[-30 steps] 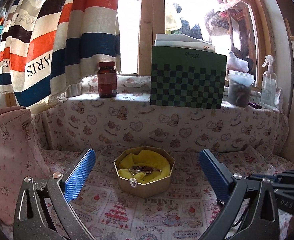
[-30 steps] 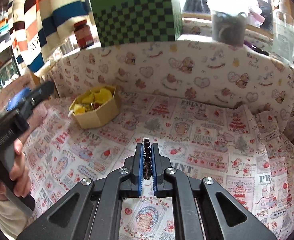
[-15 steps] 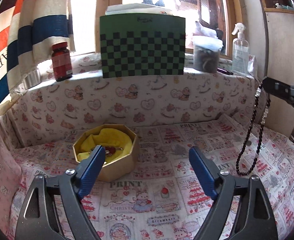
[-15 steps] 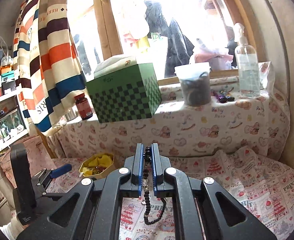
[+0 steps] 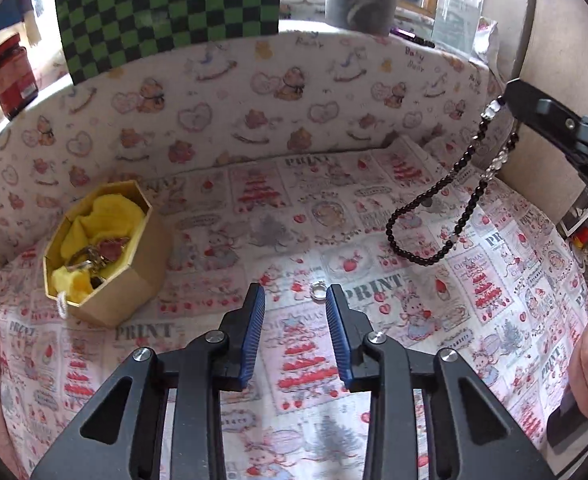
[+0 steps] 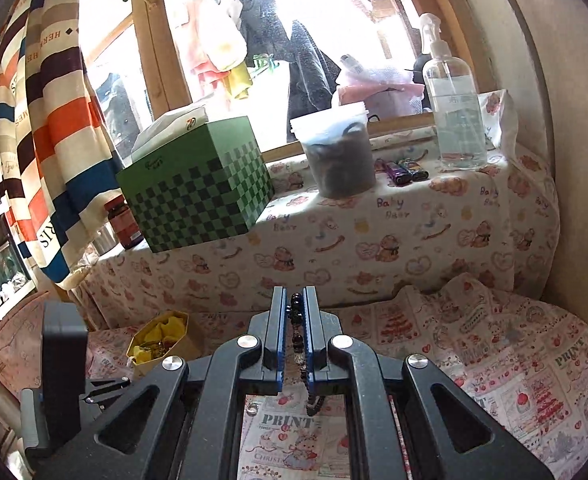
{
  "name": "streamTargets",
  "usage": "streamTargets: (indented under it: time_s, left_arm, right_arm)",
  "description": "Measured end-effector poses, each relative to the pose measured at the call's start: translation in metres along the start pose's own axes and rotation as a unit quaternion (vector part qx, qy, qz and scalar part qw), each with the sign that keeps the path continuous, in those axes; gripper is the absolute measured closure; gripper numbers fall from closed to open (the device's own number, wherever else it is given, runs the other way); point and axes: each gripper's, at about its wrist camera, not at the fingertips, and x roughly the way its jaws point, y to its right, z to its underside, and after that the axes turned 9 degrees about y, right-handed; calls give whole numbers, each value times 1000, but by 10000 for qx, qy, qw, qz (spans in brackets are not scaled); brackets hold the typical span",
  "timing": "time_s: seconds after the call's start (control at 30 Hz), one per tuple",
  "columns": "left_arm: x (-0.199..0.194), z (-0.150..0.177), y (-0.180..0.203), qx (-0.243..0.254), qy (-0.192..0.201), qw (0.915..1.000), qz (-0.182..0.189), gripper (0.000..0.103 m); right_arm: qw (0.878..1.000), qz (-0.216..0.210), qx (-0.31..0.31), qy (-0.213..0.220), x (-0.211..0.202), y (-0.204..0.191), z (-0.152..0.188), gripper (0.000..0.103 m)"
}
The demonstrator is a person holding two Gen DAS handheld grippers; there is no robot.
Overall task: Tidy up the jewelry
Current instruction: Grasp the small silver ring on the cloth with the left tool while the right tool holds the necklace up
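An octagonal gold box point(image 5: 110, 264) lined with yellow cloth holds several jewelry pieces; it also shows in the right wrist view point(image 6: 162, 340). My left gripper point(image 5: 294, 300) is partly open and empty, low over the printed cloth. A small silver ring point(image 5: 317, 291) lies on the cloth just inside its right finger; it also shows in the right wrist view point(image 6: 252, 409). My right gripper point(image 6: 295, 304) is shut on a black bead necklace point(image 6: 297, 320), which hangs in a loop in the air at the right of the left wrist view point(image 5: 433, 216).
A printed cloth point(image 5: 373, 240) covers the surface and the ledge behind. On the ledge stand a green checkered box point(image 6: 198, 188), a brown jar point(image 5: 12, 76), a plastic tub point(image 6: 339, 152), lighters point(image 6: 403, 168) and a spray bottle point(image 6: 453, 108). A striped curtain point(image 6: 46, 120) hangs left.
My left gripper has narrowed its jaws and dropped toward the cloth by the ring, right of the box. My right gripper stays raised with the necklace hanging.
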Motion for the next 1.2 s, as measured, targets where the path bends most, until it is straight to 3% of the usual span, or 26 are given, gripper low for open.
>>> streamTargets:
  time_s: [0.1,0.23,0.33,0.77,1.2]
  left_arm:
    - [15,-3,11,-116,-333,9994,35,76]
    - [31,-7,18,-119,-605,9976,-327,78]
    - [41,-10,19,-265,-749,9965,-258,80]
    - [61,-14,20,-308,-867,9948,-435,89]
    - [56,-10,10,-623,-946,9935,-93,92]
  right_arm:
    - [9999,101,-14,32,1,3,-2,95]
    - [9999,140,-38,8,2,2,-1,95]
    - [9999,127,-14,-30,3,2,0,95]
    - [10000,75,30,-48,2,3,0,95]
    - [9999,92,-43,-29,2,1,1,95]
